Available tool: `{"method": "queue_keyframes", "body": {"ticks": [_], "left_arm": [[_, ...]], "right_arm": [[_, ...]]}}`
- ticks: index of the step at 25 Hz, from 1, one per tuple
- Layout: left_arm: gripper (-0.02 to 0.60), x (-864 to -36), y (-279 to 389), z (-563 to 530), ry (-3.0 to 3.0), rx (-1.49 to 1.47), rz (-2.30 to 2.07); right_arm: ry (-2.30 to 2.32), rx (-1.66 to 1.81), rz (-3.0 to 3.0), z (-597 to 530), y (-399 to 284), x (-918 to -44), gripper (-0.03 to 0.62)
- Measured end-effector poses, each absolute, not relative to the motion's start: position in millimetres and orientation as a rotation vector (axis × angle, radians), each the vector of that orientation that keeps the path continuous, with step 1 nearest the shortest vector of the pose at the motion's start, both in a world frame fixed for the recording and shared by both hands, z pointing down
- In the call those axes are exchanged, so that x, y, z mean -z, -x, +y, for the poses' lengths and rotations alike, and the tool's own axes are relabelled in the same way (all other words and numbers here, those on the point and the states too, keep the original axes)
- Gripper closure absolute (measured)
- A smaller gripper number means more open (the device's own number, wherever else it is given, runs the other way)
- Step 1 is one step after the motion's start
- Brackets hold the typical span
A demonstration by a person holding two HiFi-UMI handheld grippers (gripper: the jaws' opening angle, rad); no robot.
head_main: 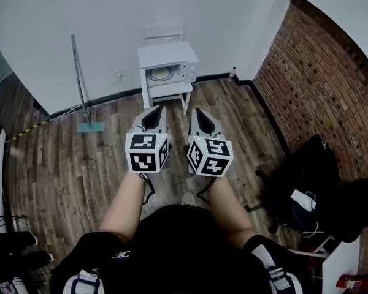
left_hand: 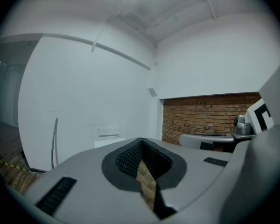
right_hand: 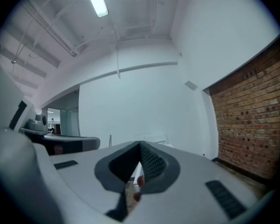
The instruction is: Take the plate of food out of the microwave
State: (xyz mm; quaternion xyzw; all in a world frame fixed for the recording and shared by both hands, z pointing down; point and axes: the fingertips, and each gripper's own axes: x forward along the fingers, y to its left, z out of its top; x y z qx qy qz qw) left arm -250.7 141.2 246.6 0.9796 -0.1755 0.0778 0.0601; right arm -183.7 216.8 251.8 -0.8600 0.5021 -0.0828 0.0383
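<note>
A white microwave [head_main: 167, 66] stands on a small white table [head_main: 172, 92] against the far wall. Through its closed door a round pale plate [head_main: 159, 74] shows, its food too small to make out. I am several steps back from it on the wood floor. My left gripper [head_main: 154, 112] and right gripper [head_main: 200, 114] are held side by side at waist height, pointing toward the microwave. Both are shut with nothing between the fingers. In the left gripper view the left gripper [left_hand: 141, 142] has its tips together. So does the right gripper [right_hand: 140, 146] in the right gripper view.
A long-handled floor wiper [head_main: 81, 87] leans on the wall left of the table. A brick wall [head_main: 319, 72] runs along the right. A black chair with bags [head_main: 313, 185] stands at the right. A small bottle [head_main: 233, 73] sits in the corner.
</note>
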Motion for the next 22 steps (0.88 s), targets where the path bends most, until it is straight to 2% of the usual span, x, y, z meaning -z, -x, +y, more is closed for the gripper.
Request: {"method": "queue_keyframes", "body": {"ticks": [6,11,22], "left_arm": [[0.586,-250,170,127,-2.959,-0.262,-0.573],[0.586,-269,128,114,-2.901,-0.291,-0.616],[0.586,-283,82,64,-2.842,-0.258,-0.729]], "right_arm": [[2.612,0.277,1.577,198,100,-253,0.588],[2.598,0.32,1.631,184,52,-265,0.588],[2.581,0.398,1.698,145,1,-292,0.588]]}}
